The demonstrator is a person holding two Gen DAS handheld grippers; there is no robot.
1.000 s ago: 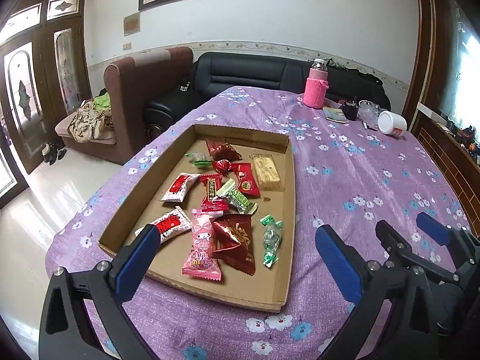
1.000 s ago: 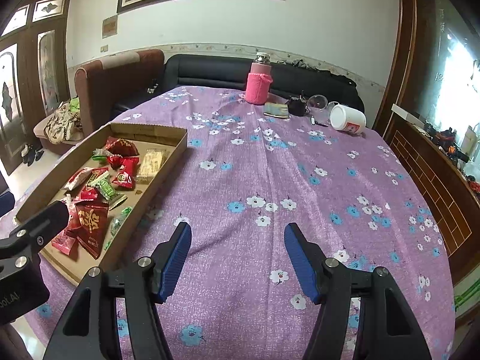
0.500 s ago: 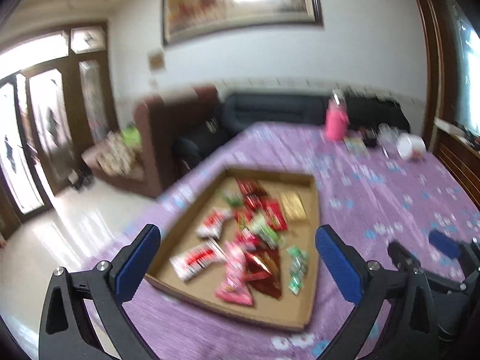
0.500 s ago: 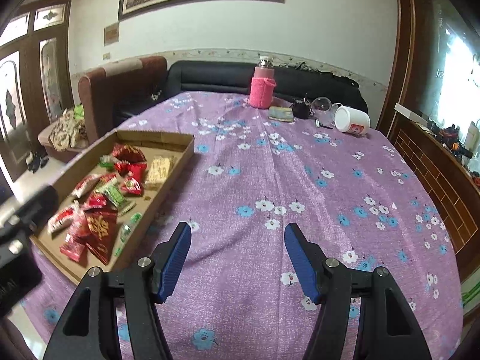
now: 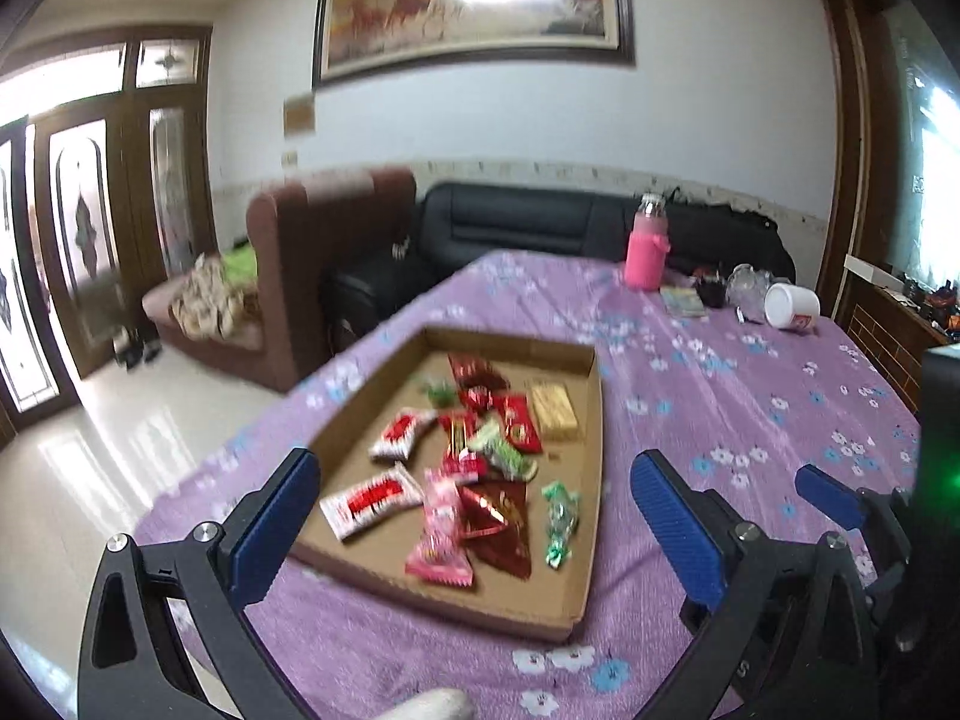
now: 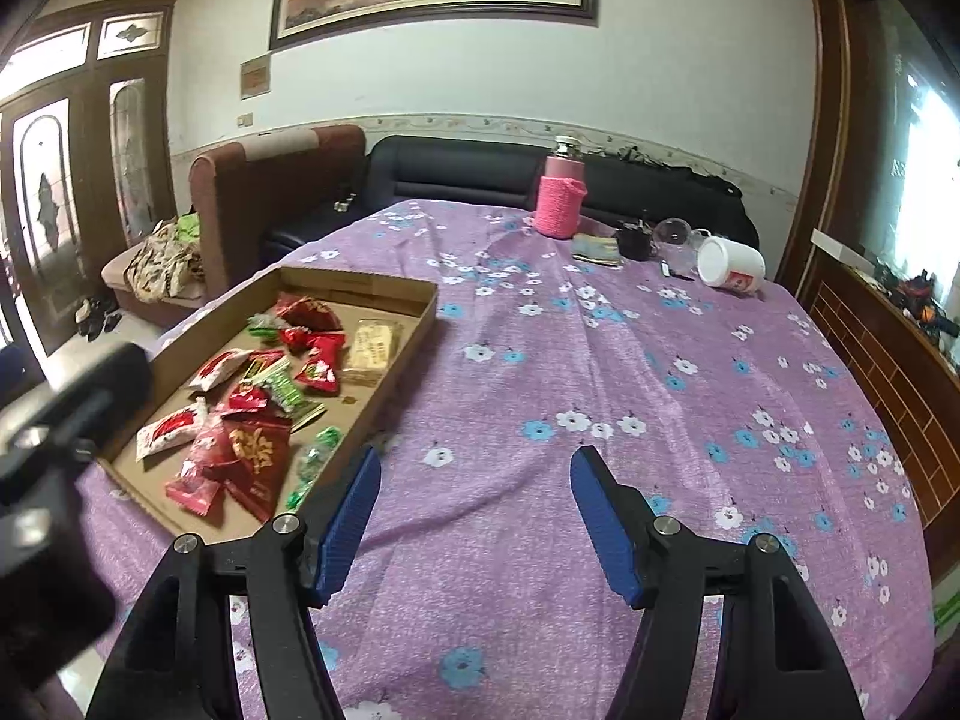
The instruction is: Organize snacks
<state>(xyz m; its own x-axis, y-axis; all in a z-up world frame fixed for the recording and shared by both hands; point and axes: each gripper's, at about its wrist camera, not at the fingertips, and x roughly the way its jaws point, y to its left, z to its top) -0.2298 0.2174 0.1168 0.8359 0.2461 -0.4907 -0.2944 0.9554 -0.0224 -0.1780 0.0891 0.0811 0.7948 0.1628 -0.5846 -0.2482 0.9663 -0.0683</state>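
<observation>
The snacks [image 6: 258,402] lie in the flat cardboard box [image 6: 414,324]; their writing is too blurry to read. Both the left gripper [image 5: 474,504] and right gripper [image 6: 474,504] hang wide apart, empty, tipped down over the purple cloth [image 6: 600,360].

Bright daylight, fisheye warp, slight blur

snack wrappers [image 5: 456,468] blurred, printing illegible

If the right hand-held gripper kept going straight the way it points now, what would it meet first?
Probably the bare purple floral tablecloth. The right hand-held gripper is open and empty, angled down, with the cardboard snack tray off to its left.
</observation>
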